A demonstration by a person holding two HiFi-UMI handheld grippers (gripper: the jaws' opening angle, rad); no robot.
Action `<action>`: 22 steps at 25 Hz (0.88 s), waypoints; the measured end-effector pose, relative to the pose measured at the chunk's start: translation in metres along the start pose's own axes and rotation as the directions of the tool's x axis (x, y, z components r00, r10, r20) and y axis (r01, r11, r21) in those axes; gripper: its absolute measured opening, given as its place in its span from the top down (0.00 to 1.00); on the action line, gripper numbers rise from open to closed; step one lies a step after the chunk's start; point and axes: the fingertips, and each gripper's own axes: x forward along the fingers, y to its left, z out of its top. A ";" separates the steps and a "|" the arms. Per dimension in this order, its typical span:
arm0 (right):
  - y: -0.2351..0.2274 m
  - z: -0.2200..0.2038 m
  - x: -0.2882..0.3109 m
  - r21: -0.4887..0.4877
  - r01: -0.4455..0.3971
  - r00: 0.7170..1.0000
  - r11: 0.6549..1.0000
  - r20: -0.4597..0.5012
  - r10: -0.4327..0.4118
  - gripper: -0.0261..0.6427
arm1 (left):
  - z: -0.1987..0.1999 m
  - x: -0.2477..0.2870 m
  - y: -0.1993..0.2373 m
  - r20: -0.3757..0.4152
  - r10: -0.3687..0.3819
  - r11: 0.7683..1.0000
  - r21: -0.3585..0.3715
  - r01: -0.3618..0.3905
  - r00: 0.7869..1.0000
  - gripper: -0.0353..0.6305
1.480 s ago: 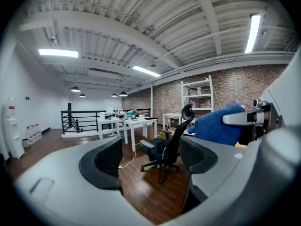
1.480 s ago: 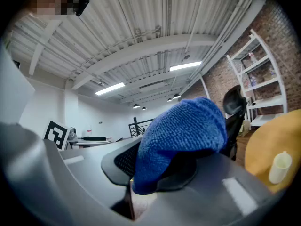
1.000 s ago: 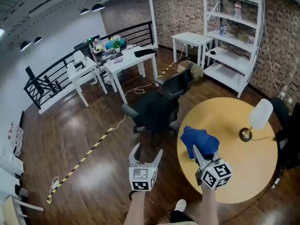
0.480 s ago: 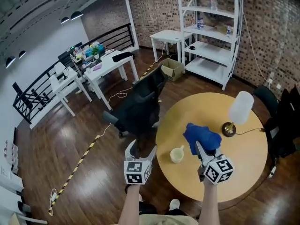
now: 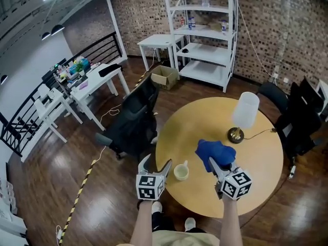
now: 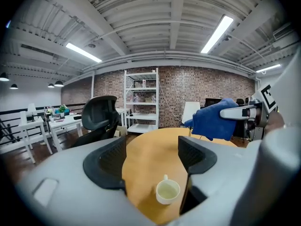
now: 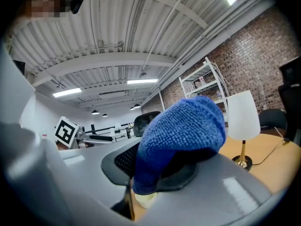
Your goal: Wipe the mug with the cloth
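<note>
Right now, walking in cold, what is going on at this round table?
A person holds a gripper in each hand at a round wooden table. The right gripper has its jaws shut on a blue cloth, held above the table. The left gripper has its jaws apart and empty, aimed at a pale mug near the table's edge. Wiping has not yet begun.

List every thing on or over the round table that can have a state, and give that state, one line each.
mug: upright on the table, not held.
cloth: bunched, clamped in the right gripper.
left gripper: open, empty, mug ahead of its jaws.
right gripper: shut on the cloth.
lamp: upright on the table.
</note>
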 end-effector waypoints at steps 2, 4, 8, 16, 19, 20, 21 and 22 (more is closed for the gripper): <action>-0.003 -0.006 0.003 -0.001 0.019 0.999 1.000 -0.025 -0.019 0.84 | -0.002 0.011 0.002 -0.010 -0.029 1.000 0.000 0.029 1.000 0.45; -0.007 -0.015 0.007 -0.002 0.041 0.998 0.999 -0.050 -0.041 0.84 | -0.006 0.023 0.004 -0.028 -0.068 0.998 -0.001 0.068 0.997 0.46; -0.011 -0.040 0.019 -0.014 0.077 0.989 0.997 -0.126 -0.078 0.84 | -0.032 0.050 0.011 -0.134 -0.166 0.986 -0.016 0.165 0.977 0.48; 0.002 -0.107 0.049 0.005 0.058 0.954 0.998 -0.296 -0.054 0.85 | -0.109 0.082 0.006 -0.313 -0.414 0.908 -0.204 0.366 0.854 0.58; -0.001 -0.130 0.057 0.038 0.110 0.937 0.993 -0.336 -0.091 0.85 | -0.123 0.092 0.003 -0.349 -0.486 0.871 -0.263 0.414 0.801 0.58; -0.003 -0.136 0.059 0.054 0.138 0.934 0.989 -0.340 -0.112 0.85 | -0.127 0.094 0.001 -0.367 -0.504 0.863 -0.260 0.434 0.782 0.59; -0.006 -0.141 0.060 0.070 0.167 0.930 0.983 -0.343 -0.133 0.85 | -0.132 0.096 -0.001 -0.388 -0.520 0.854 -0.254 0.454 0.761 0.58; -0.008 -0.146 0.062 0.084 0.192 0.925 0.978 -0.347 -0.152 0.85 | -0.138 0.097 -0.003 -0.407 -0.536 0.844 -0.250 0.474 0.740 0.58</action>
